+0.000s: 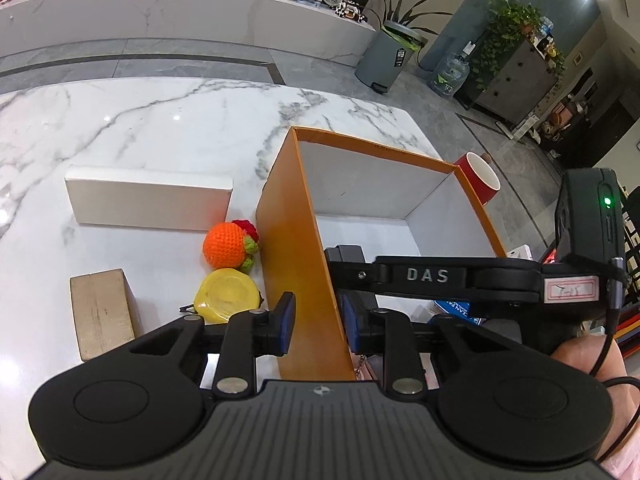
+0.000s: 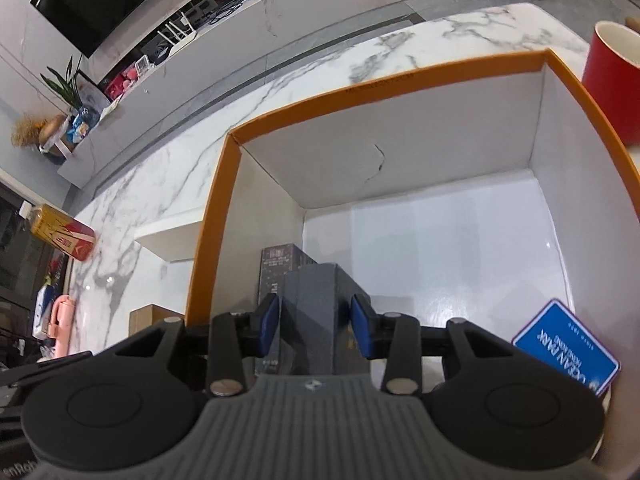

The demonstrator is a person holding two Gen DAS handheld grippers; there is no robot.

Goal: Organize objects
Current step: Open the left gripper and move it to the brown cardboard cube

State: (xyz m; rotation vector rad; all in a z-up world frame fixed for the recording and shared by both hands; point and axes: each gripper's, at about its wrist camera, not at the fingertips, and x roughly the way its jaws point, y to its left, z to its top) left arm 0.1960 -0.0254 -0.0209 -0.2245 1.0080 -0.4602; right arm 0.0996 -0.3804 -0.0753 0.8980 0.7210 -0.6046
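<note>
Orange box (image 1: pixel 292 248) sits on the marble tabletop (image 1: pixel 140 120) — orange outside, white inside, open top, hairline crack on the far inner wall. Left claw (image 1: pixel 318 322) straddles its near-left wall, one blue pad outside, one inside; actual contact with the wall can't be told. Right claw (image 2: pixel 316 326) is inside the box, pads closed on a dark grey box (image 2: pixel 312 312), rectangular and matte, standing upright by the left wall. A second dark printed box (image 2: pixel 280 264) stands just behind it. Blue card (image 2: pixel 568 350) leans in the near-right corner.

Outside, left of the orange box: crocheted orange (image 1: pixel 224 245), yellow tape measure (image 1: pixel 226 295), wooden block (image 1: pixel 102 312), white box (image 1: pixel 148 198). Red cup (image 1: pixel 482 178) stands just beside the far-right corner.

Room — grey tiled floor, long white counter, grey bin (image 1: pixel 386 60), potted plants.
</note>
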